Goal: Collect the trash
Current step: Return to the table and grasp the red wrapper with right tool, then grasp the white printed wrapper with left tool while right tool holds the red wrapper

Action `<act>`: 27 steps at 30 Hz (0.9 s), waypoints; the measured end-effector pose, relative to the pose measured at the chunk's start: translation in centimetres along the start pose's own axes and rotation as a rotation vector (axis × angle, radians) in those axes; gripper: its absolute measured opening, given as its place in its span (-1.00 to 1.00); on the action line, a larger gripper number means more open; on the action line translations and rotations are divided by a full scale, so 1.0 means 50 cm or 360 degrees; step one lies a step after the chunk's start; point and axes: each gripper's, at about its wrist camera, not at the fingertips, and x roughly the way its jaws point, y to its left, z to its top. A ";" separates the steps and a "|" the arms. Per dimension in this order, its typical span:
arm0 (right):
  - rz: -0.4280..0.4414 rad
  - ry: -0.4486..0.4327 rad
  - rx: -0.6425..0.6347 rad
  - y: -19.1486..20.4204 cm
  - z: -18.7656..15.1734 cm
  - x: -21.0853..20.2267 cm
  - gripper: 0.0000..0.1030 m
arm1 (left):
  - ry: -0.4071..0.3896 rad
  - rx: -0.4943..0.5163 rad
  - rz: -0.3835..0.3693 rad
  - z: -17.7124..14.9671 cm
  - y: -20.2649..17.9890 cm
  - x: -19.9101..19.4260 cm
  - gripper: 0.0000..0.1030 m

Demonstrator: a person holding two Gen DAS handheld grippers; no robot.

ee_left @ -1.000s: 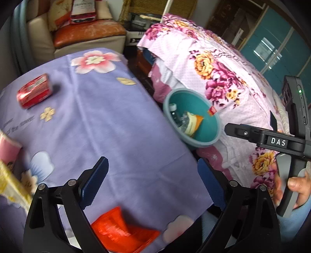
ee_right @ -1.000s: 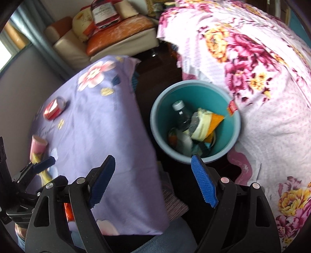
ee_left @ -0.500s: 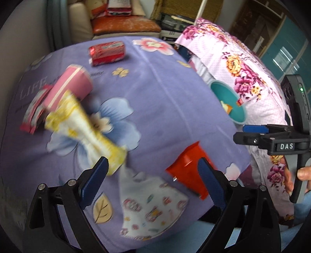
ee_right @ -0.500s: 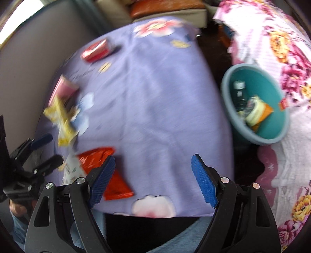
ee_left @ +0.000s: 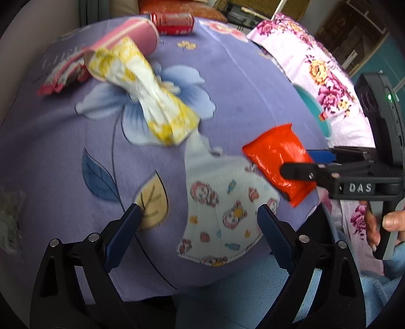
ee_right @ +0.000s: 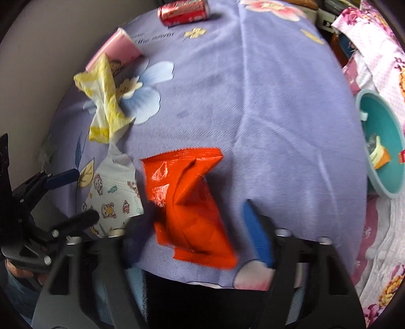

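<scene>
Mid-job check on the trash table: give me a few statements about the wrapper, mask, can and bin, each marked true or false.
1. The orange-red wrapper lies between the right gripper's closing jaws. True.
2. The left gripper grips the printed face mask. False: it hovers open above it.
3. The red can lies on its side at the table's far end. True.
4. The teal bin is empty. False: it holds trash.
5. The yellow-and-white tissue sits inside the bin. False: it lies on the purple tablecloth.
</scene>
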 end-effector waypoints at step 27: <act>0.0151 -0.0336 0.0290 -0.157 -0.012 -0.112 -0.44 | -0.0050 0.0167 0.0249 0.014 -0.130 0.032 -0.76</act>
